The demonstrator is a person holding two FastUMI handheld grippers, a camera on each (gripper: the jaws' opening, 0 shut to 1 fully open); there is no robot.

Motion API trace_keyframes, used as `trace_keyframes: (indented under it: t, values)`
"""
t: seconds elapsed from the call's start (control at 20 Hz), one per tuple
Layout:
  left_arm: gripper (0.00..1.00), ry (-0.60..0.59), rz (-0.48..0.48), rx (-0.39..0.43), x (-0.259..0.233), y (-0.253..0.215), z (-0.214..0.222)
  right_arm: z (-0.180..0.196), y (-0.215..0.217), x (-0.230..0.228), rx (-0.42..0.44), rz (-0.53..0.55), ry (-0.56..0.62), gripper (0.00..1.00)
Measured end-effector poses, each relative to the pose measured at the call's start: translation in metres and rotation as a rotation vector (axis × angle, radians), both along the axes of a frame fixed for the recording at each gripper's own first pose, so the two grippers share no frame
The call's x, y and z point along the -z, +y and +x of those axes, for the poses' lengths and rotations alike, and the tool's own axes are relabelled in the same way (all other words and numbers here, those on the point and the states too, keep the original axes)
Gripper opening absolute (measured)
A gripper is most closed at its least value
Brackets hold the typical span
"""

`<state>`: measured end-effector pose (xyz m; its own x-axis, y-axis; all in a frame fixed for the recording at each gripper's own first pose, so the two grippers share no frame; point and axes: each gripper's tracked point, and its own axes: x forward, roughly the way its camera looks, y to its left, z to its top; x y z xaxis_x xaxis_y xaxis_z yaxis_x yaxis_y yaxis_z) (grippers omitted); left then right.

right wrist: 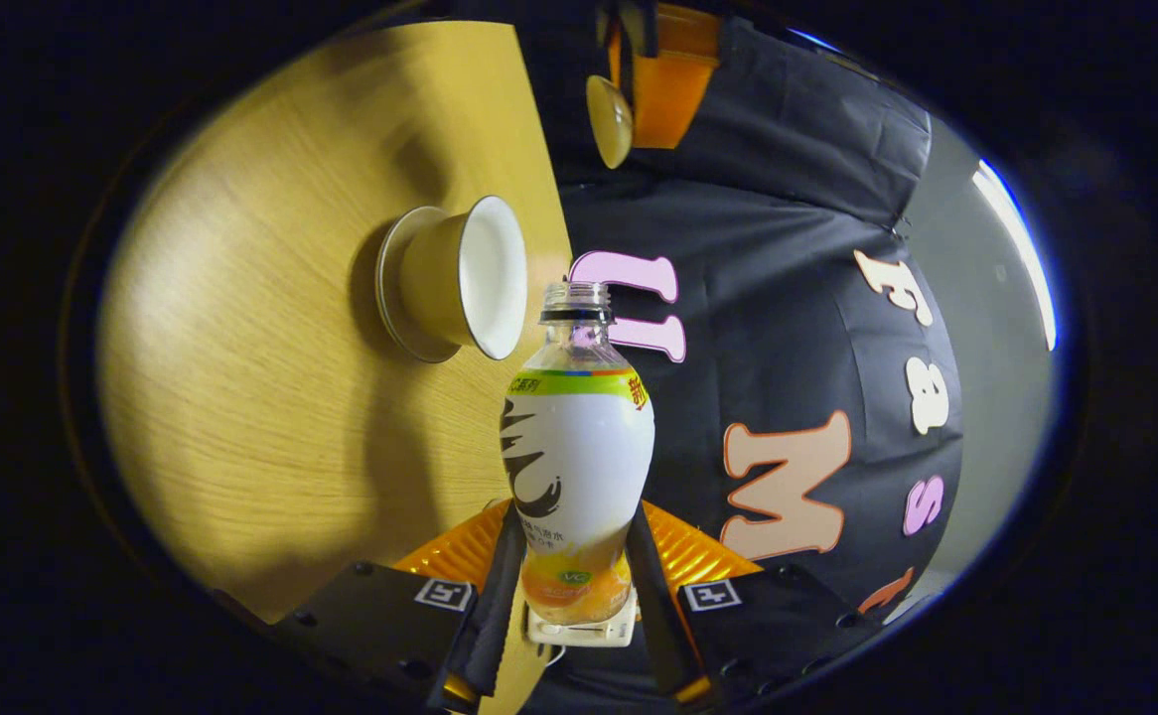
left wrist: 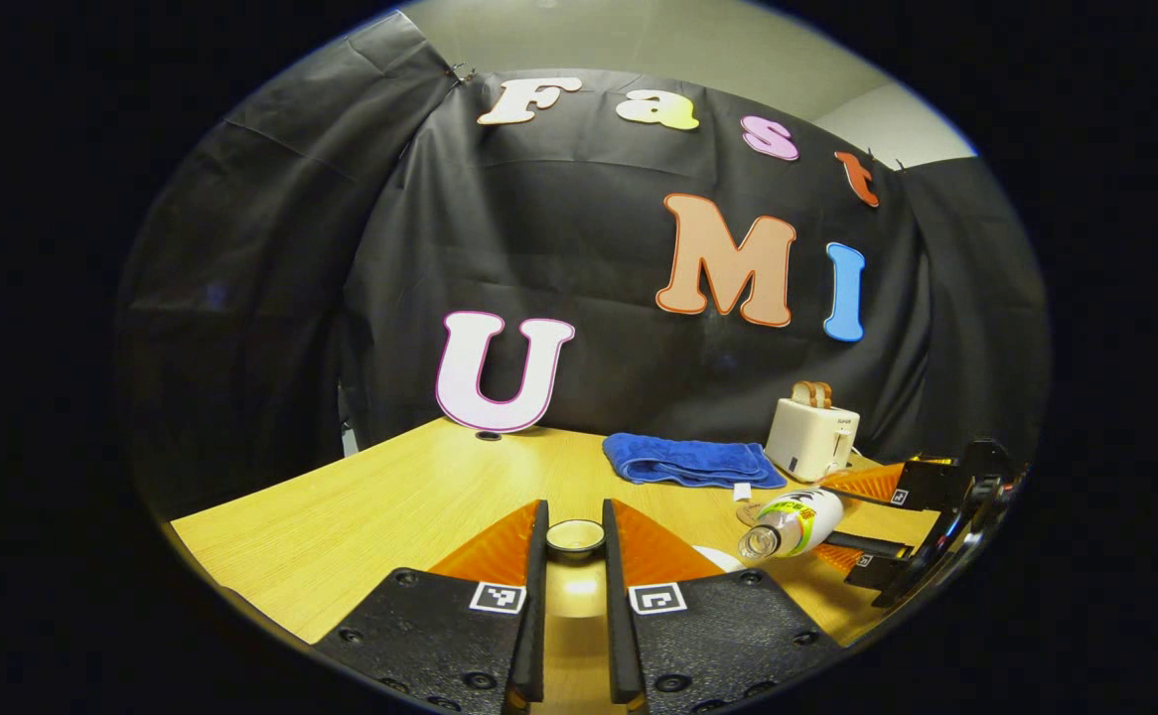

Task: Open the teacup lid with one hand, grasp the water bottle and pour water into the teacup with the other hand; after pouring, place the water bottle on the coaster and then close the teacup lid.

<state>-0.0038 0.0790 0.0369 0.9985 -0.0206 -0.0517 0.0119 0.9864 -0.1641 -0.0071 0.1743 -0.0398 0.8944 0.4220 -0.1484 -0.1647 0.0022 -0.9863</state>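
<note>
My left gripper is shut on the small round teacup lid and holds it above the table. My right gripper is shut on the water bottle, which is uncapped and tipped on its side. Its open mouth points at the lidless teacup, which stands on its saucer. In the left gripper view the tilted bottle lies in the right gripper, with a sliver of the cup's white rim just below its mouth. A round coaster sits behind the bottle mouth. The lid also hangs off to the cup's side.
A folded blue towel lies at the back of the wooden table. A white toaster with bread in it stands to the towel's right. A small white object sits near the coaster. The table's left half is bare wood.
</note>
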Motion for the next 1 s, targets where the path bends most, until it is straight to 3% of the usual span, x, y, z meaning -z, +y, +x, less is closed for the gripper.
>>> trace_keyframes:
  t: [0.3,0.75,1.0]
  values:
    - [0.23,-0.005,0.023,0.012,-0.005,-0.009,0.002,0.015,-0.018,-0.006,0.119,0.301,0.173,0.62]
    - [0.23,-0.028,0.073,0.053,-0.019,-0.030,0.002,0.044,-0.034,-0.019,0.205,0.713,0.372,0.61]
    - [0.23,-0.029,0.076,0.055,-0.020,-0.034,0.000,0.082,-0.038,-0.021,0.246,0.962,0.463,0.62]
